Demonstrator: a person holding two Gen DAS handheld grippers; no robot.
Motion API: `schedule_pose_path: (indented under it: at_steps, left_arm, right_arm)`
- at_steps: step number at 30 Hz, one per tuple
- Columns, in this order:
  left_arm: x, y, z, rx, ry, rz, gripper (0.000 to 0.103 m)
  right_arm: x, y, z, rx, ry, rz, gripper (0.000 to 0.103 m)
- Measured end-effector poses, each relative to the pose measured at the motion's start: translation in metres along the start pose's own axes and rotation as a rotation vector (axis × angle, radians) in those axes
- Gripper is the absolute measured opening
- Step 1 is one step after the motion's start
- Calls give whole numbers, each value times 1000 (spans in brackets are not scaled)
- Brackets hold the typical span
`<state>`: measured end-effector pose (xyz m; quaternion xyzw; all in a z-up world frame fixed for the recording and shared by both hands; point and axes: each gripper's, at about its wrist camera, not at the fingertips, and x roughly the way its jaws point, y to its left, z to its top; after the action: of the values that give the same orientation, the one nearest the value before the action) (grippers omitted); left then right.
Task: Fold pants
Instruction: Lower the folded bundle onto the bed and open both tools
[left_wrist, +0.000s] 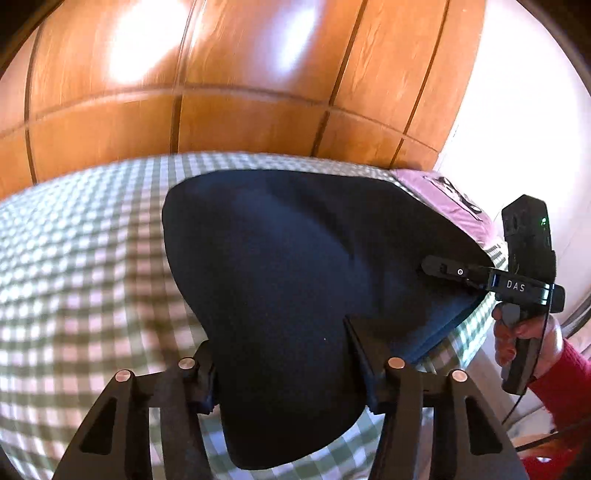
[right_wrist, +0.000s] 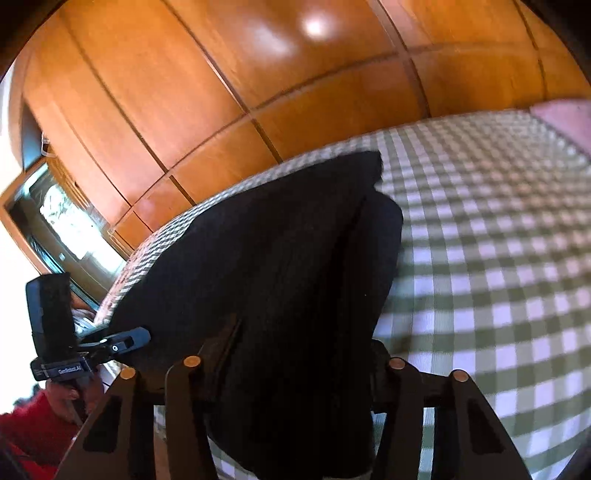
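Left gripper (left_wrist: 282, 363) and right gripper (right_wrist: 291, 373) both pinching dark navy fabric pants (left_wrist: 295, 258), bunching toward six o'clock on green-checked cloth (left_wrist: 74, 277).

A green-and-white checked bedcover (left_wrist: 74, 266) filled the lower half of both views. Behind it, from 10 to 1 o'clock, stood a glossy orange-brown wooden wardrobe (left_wrist: 229, 92) with dark panel seams, bright glare patches on its doors. A pink pillow (left_wrist: 443, 195) lay at 2 o'clock. At 9 o'clock in the right wrist view, a wood-framed window (right_wrist: 62, 221) let in strong daylight.
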<state>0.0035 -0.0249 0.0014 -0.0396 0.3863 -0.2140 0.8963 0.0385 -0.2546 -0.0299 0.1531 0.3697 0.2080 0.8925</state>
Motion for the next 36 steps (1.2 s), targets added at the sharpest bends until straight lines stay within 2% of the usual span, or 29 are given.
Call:
schedule_pose_path:
  at_steps: [5, 12, 17, 21, 23, 26, 28, 30, 33, 36]
  left_arm:
    - [2, 19, 26, -19, -59, 23, 55]
    - [35, 39, 79, 33, -139, 132, 55]
    - [80, 60, 110, 18, -124, 179, 55]
    - [114, 77, 115, -22, -79, 180, 55]
    - [120, 83, 111, -1, -106, 185, 57]
    - [126, 89, 101, -13, -123, 175, 68]
    - [129, 101, 97, -69, -103, 151, 84]
    - [134, 116, 96, -154, -84, 125, 96]
    - [141, 129, 93, -220, -60, 76, 100]
    - [135, 123, 90, -205, -70, 98, 100]
  right_arm:
    - [9, -2, 24, -8, -62, 22, 51]
    - [44, -6, 75, -45, -136, 16, 51]
    - [85, -17, 116, -92, -140, -33, 51]
    - [112, -34, 129, -65, -105, -62, 51]
    - [121, -42, 128, -50, -96, -82, 51]
    - [128, -54, 123, -17, -100, -80, 54]
    - [129, -62, 119, 11, -99, -67, 56]
    - [134, -67, 118, 32, -82, -75, 60]
    - [138, -69, 117, 42, -74, -90, 67]
    - [139, -69, 117, 44, -77, -118, 75]
